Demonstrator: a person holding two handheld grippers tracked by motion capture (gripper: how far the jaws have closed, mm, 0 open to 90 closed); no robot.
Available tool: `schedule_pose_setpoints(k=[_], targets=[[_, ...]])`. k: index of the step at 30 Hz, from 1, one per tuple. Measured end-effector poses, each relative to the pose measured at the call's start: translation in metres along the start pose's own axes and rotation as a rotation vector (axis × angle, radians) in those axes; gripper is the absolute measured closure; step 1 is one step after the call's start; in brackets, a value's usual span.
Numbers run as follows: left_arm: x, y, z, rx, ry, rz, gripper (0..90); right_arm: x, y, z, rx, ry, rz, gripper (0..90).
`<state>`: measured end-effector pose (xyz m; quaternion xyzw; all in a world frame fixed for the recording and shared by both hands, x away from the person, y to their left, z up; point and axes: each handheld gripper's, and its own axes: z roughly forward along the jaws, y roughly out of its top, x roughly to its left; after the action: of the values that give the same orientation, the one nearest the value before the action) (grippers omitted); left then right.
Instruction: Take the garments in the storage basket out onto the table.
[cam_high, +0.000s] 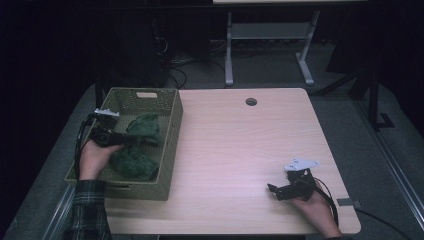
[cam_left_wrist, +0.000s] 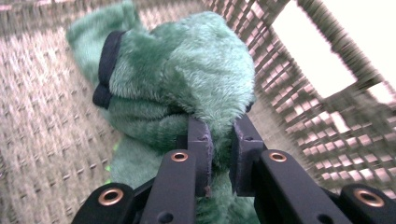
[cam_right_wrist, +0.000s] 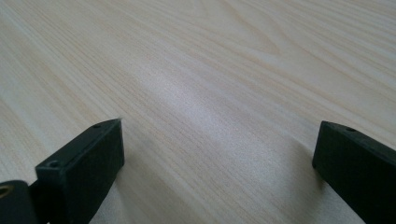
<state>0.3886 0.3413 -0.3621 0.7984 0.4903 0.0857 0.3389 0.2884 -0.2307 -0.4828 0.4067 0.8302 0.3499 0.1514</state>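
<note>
The green toy (cam_left_wrist: 187, 79) is soft, fuzzy plush with a darker smooth cloth band, and it sits in a basket (cam_high: 172, 135) of coarse, olive-coloured woven fibre. The desk (cam_high: 240, 150) is pale wood-grain laminate, smooth with a faint sheen. The fingers (cam_left_wrist: 201, 144) pinching the plush look like matt black plastic with brassy metal rivets.

1. Two green plush toys are counted: one upper toy (cam_high: 145, 127) (cam_left_wrist: 187, 79), one lower toy (cam_high: 134, 164).
2. One woven basket (cam_high: 172, 145) (cam_left_wrist: 289, 70) is seen.
3. One wooden table (cam_high: 240, 150) (cam_right_wrist: 210, 70) is seen.
4. Two grippers are counted: left gripper (cam_high: 125, 136) (cam_left_wrist: 222, 140), right gripper (cam_high: 271, 189) (cam_right_wrist: 217, 163).
</note>
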Motion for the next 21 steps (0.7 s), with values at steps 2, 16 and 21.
schedule_pose_setpoints(k=[2,16,21], targets=[[-0.003,0.002,-0.004,-0.026,-0.016,-0.004,80.7,0.0,0.0,0.0,0.0,0.0,0.0,1.9],[-0.019,0.016,-0.033,-0.127,-0.071,0.017,81.4,0.0,0.0,0.0,0.001,-0.001,0.001,1.9],[-0.023,0.022,-0.043,-0.157,-0.102,0.024,81.4,0.0,0.0,0.0,0.002,0.0,0.004,1.9]])
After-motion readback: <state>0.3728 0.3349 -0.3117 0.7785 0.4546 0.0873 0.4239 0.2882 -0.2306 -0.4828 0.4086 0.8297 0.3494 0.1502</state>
